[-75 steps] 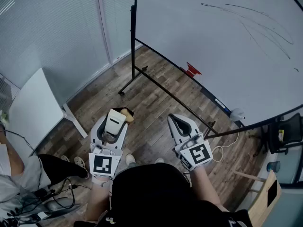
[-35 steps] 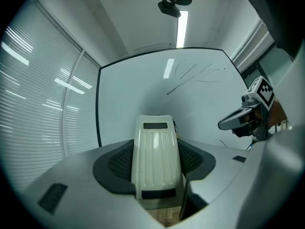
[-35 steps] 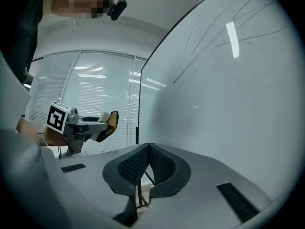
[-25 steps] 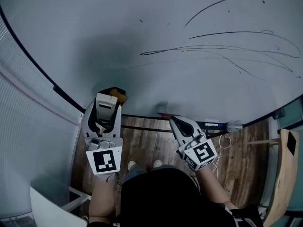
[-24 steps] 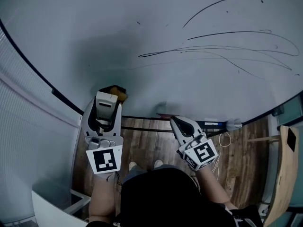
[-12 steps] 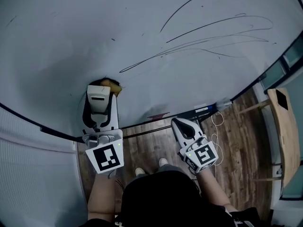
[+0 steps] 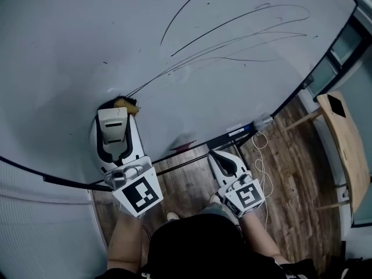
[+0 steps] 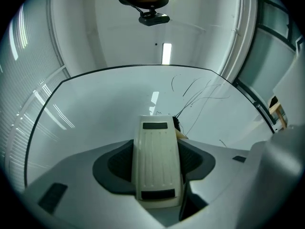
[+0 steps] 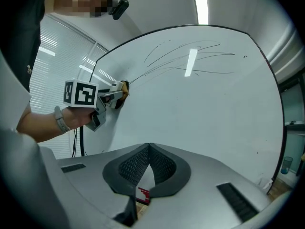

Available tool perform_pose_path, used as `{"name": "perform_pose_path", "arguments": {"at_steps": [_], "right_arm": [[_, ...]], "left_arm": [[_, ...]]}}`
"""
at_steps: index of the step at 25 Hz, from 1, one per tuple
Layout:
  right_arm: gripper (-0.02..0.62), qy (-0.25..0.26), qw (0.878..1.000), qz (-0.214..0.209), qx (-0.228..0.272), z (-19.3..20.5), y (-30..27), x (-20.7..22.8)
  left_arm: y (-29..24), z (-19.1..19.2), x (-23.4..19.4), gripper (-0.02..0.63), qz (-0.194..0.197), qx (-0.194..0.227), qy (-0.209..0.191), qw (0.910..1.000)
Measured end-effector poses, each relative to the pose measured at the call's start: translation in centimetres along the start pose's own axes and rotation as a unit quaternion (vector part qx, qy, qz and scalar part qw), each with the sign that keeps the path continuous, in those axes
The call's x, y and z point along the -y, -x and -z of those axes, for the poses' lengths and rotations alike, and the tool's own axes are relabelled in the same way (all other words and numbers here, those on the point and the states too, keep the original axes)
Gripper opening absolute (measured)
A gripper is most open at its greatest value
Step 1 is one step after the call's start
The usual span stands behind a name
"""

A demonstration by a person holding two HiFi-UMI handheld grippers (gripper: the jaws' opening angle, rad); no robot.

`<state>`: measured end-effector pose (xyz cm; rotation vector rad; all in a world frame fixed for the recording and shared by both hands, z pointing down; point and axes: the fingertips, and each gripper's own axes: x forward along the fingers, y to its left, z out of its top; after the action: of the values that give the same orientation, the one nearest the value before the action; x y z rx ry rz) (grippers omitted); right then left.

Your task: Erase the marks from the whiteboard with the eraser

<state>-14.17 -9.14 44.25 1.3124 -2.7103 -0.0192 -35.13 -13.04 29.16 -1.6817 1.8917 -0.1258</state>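
Observation:
The whiteboard [image 7: 70, 51] fills the head view. Thin black marks [image 7: 232, 36] sweep across its upper middle, and they show too in the left gripper view [image 8: 200, 97] and the right gripper view [image 9: 186, 56]. My left gripper [image 7: 114, 121] [image 8: 157, 151] is shut on the eraser [image 7: 114, 131] [image 8: 157, 168], a white block with a tan felt end [image 7: 126, 104]. That end sits at the board by the lower left tip of the marks. My right gripper [image 7: 214, 154] [image 9: 149, 147] hangs lower, shut and empty, off the board. It sees the left gripper [image 9: 102, 97].
A marker tray [image 7: 247, 129] runs along the board's lower edge, with a red item [image 7: 183, 146] beside it. White cables [image 7: 260, 164] lie on the wooden floor. A wooden table [image 7: 346, 138] stands at the right. Blinds [image 7: 40, 231] cover the wall at the lower left.
The person has walked up to the board. The left gripper has carried the eraser up onto the board, reaching the lower tip of the marks. The right gripper stayed low and shut.

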Motion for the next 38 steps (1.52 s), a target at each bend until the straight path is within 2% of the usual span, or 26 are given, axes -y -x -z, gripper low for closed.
{"name": "perform_pose_path", "arguments": {"at_steps": [2,5,7,12,16,20,21,26,28,30,33,35,38], "right_arm": [[0.028,0.003,1.0,-0.002,0.002,-0.1,0.5,1.0],[0.028,0.008,1.0,-0.01,0.01,-0.4,1.2,2.7],[0.028,0.011,1.0,-0.01,0.012,-0.6,1.7,4.0],[0.028,0.002,1.0,-0.005,0.015,-1.2,2.7,6.5],[0.028,0.007,1.0,-0.018,0.022,-1.4,2.5,6.7],[0.028,0.006,0.999,-0.042,0.02,-1.5,1.4,5.8],[0.028,0.006,0.999,-0.049,0.019,-1.4,1.1,5.4],[0.028,0.007,0.997,-0.08,0.014,-1.2,0.2,3.0],[0.028,0.002,0.997,-0.079,0.0,-0.8,-0.1,2.6],[0.028,-0.006,0.997,-0.074,-0.013,-0.5,-0.2,2.5],[0.028,0.006,0.995,-0.104,0.005,-0.6,-0.4,1.5],[0.028,0.007,0.994,-0.112,0.007,-0.5,-0.3,1.5],[0.028,-0.002,0.995,-0.095,-0.016,0.2,0.2,2.6]], "left_arm": [[-0.4,-0.7,0.3,0.259,-0.016,-0.005,0.022,0.9996],[-1.2,-2.0,0.9,0.258,-0.047,-0.003,0.095,0.9943],[-1.8,-3.2,1.3,0.258,-0.052,0.005,0.104,0.9933],[-3.3,-6.5,2.4,0.258,-0.052,0.03,0.095,0.9936],[-3.8,-7.2,2.8,0.258,-0.044,0.036,0.078,0.9954],[-3.5,-6.8,3.0,0.259,-0.015,0.045,-0.001,0.9989],[-3.3,-6.6,2.8,0.259,-0.013,0.045,-0.005,0.9989],[-1.9,-4.0,0.2,0.259,-0.045,0.034,0.07,0.996],[-1.3,-3.0,-0.7,0.259,-0.057,0.028,0.088,0.9941],[-0.7,-2.1,-1.6,0.261,-0.066,0.025,0.097,0.9928],[0.2,-0.6,-2.6,0.261,-0.072,0.033,0.087,0.9931],[0.6,0.1,-2.8,0.259,-0.083,0.037,0.12,0.9886],[0.7,0.4,-2.8,0.259,-0.11,0.043,0.179,0.9768]]}}
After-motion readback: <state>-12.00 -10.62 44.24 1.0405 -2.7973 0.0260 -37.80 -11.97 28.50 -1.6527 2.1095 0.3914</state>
